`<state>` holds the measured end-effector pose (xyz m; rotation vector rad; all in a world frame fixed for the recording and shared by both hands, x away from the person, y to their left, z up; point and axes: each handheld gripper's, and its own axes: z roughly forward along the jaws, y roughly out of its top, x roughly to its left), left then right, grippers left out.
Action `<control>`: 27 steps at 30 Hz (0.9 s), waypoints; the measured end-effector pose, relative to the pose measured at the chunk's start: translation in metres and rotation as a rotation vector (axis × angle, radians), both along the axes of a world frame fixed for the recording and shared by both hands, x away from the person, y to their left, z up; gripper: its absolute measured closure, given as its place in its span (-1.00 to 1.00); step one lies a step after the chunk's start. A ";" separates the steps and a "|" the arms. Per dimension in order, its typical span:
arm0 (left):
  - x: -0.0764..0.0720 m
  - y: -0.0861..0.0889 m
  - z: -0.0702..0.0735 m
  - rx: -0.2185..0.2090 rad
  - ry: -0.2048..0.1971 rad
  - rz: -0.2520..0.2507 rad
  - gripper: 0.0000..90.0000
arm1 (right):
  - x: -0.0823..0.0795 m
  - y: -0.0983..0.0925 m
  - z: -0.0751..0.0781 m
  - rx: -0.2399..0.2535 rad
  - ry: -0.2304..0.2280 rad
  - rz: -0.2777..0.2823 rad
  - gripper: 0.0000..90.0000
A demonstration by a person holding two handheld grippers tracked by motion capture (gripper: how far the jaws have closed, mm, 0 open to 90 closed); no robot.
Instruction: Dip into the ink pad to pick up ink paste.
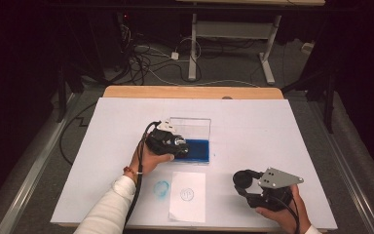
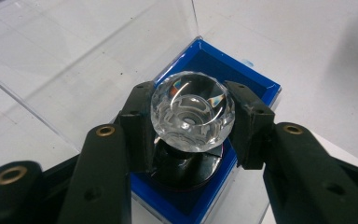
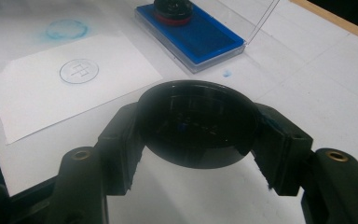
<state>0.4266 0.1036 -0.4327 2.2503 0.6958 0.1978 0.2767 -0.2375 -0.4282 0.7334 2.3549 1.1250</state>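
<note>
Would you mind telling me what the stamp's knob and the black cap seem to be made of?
The stamp's knob looks like clear faceted glass or acrylic: it is see-through, with bright glints and small rainbow flecks. The black cap looks like glossy moulded plastic: its dark inside gives a soft reflection. Neither material is certain from looks alone.

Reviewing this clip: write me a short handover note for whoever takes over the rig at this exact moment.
Left gripper: shut on the stamp's clear knob, stamp base pressed on the blue ink pad in its open clear case.
Right gripper: shut on a black round cap, held off to the right above the table.
Paper sheet lies in front of the pad and carries one round stamp print; a smudged blue ring marks the table beside it.
Done: one print, stamp on the pad.
Left, likely: stamp the paper again, then fit the cap back on.
</note>
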 end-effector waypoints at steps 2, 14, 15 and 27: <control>0.000 -0.002 0.008 0.026 -0.008 -0.004 0.21 | -0.001 0.000 0.000 -0.002 -0.004 0.000 -0.14; -0.006 -0.011 0.094 0.084 -0.138 -0.041 0.21 | 0.000 -0.006 0.002 0.008 -0.009 -0.008 -0.14; -0.006 -0.011 0.097 0.072 -0.135 -0.049 0.21 | -0.001 -0.006 0.002 0.011 -0.010 -0.009 -0.14; -0.004 -0.011 0.076 0.076 -0.106 -0.037 0.21 | -0.001 -0.005 0.001 0.003 -0.006 -0.007 -0.14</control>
